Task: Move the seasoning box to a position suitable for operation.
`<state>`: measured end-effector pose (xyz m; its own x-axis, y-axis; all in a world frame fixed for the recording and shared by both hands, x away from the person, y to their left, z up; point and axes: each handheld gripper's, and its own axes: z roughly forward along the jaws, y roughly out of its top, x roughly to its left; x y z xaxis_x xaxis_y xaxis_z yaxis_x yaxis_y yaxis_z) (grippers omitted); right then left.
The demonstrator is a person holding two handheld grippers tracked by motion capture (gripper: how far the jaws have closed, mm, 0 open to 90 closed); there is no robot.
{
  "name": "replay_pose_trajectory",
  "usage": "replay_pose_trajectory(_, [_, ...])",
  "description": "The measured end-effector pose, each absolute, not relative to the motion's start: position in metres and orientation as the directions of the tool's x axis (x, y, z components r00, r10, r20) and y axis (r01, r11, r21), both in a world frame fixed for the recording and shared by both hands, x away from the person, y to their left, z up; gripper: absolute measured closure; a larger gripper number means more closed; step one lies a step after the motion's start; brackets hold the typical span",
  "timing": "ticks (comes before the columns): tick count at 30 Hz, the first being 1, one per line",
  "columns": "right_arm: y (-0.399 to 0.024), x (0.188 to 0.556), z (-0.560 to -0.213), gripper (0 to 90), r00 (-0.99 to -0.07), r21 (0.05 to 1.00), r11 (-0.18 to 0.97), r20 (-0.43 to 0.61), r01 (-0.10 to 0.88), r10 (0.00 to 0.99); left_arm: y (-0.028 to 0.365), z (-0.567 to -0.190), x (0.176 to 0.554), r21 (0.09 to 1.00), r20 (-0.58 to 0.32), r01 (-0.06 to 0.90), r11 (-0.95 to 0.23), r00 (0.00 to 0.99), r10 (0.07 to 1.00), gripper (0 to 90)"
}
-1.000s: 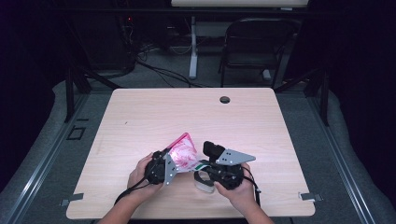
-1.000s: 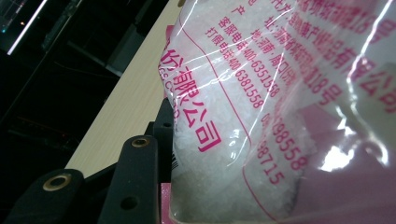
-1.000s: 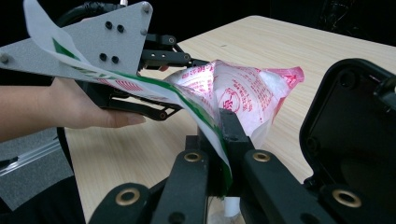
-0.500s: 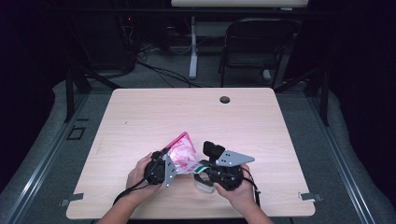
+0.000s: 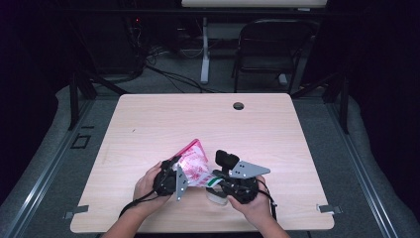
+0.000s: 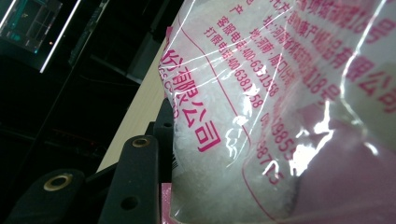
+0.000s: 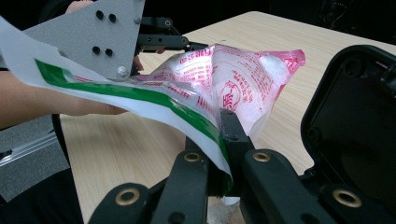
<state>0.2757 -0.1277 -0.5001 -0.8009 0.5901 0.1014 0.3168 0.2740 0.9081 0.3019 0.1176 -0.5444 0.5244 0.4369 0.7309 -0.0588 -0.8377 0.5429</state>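
Note:
A clear plastic bag [image 5: 193, 166] with pink print and white grains inside hangs between both grippers, just above the front part of the wooden table [image 5: 198, 119]. My left gripper [image 5: 171, 178] is shut on the full body of the bag [image 6: 261, 116], with one black finger [image 6: 135, 186] pressed against its side. My right gripper [image 7: 219, 140] is shut on the bag's flat, green-striped edge [image 7: 140, 95]. From there the bag [image 7: 233, 79] rises toward the left gripper [image 7: 168, 42] and its grey plate. In the high view the right gripper [image 5: 218, 181] sits close to the left one.
A small pale thing [image 5: 215, 196] lies under the right gripper; what it is I cannot tell. A round cable hole [image 5: 238, 105] marks the table's far edge. Behind the table stand a black chair [image 5: 270, 49] and floor cables.

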Motion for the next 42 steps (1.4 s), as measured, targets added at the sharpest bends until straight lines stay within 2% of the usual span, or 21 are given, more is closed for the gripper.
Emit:
replay_pose_trajectory(27, [-0.136,0.275,-0.503,89.7,-0.791,0.902,0.269,0.117,0.337,0.6,0.11,-0.536,0.297,0.457,0.818,-0.106,-0.883,0.44,0.371,63.3])
replay_pose_trajectory(42, [-0.141,0.278,-0.507,89.8,-0.783,0.887,0.238,0.191,0.396,0.592,0.108,-0.532,0.293,0.434,0.836,-0.115,-0.893,0.421,0.352,64.1])
